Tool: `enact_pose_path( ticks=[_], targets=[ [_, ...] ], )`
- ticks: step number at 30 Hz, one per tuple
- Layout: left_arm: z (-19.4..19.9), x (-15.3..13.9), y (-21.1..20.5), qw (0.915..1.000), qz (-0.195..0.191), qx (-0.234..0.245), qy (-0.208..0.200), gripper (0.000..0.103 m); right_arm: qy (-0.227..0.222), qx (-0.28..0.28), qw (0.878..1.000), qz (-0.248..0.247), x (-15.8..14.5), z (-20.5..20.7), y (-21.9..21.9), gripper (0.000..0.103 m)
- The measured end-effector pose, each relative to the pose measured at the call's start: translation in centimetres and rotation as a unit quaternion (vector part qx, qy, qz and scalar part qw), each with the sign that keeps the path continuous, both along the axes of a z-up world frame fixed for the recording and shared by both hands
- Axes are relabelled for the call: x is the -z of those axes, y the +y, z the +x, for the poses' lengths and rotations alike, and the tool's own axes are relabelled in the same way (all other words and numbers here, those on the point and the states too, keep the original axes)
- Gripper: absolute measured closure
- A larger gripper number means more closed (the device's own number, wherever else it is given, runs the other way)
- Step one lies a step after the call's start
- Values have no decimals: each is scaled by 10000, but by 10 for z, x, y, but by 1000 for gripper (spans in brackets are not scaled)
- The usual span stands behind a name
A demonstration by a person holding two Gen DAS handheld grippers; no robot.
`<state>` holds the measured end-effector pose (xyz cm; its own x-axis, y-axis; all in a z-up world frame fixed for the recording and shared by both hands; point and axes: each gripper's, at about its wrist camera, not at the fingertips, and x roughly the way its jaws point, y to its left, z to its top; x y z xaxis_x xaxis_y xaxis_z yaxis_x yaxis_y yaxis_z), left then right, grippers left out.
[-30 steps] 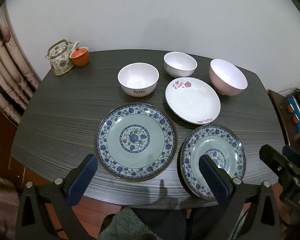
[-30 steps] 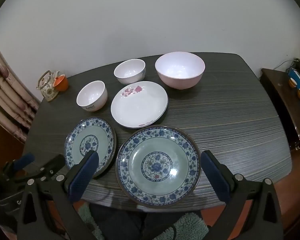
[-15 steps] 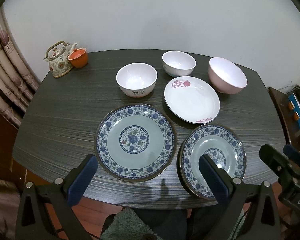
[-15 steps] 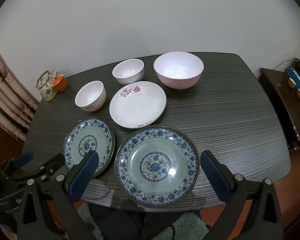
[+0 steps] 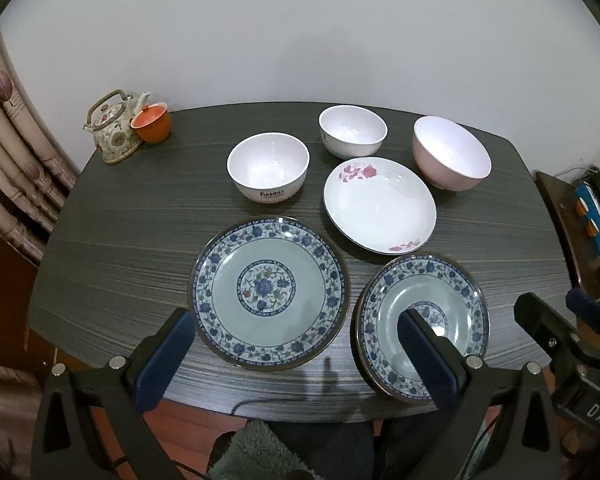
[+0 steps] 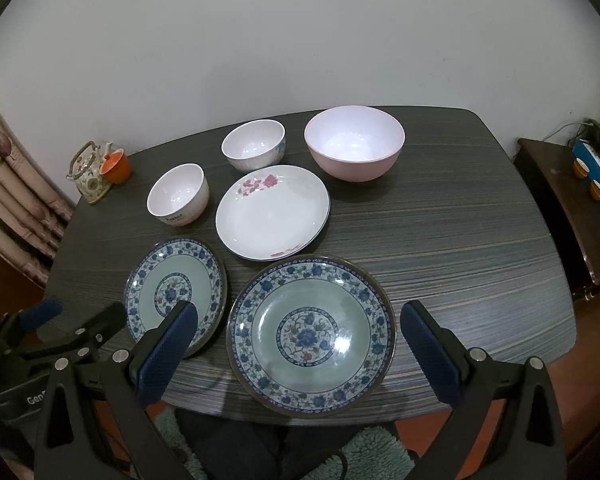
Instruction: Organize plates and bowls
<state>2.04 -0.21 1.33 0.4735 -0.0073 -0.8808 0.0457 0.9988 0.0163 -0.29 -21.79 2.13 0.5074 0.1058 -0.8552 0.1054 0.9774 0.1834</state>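
Table: 3 plates, 3 bowls, all separate, unstacked, so sorting not begun. L gripper and R gripper: wide open, empty, above near edge, prob. lining up on blue plates.

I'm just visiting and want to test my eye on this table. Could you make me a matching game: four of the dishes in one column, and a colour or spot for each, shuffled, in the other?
Things:
1. pink bowl
2. white plate
3. teapot
4. lettered bowl

Descriptions:
A. far left corner, beside an orange cup
B. red flowers on the rim
C. largest bowl, far right of the dishes
D. white, dark writing on its side

Pairs: 1-C, 2-B, 3-A, 4-D
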Motion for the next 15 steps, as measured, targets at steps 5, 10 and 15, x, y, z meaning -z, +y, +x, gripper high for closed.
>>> enact_pose_path(
  ticks=[5, 10, 15],
  targets=[
    [2, -3, -2, 10000, 22, 14, -7, 0, 3, 13, 10000, -29, -3, 2, 0, 2],
    [5, -4, -3, 10000, 48, 36, 10, 0, 22, 9, 10000, -55, -5, 3, 0, 2],
    [6, -5, -4, 10000, 60, 38, 20, 0, 45, 24, 10000, -49, -4, 4, 0, 2]
  ],
)
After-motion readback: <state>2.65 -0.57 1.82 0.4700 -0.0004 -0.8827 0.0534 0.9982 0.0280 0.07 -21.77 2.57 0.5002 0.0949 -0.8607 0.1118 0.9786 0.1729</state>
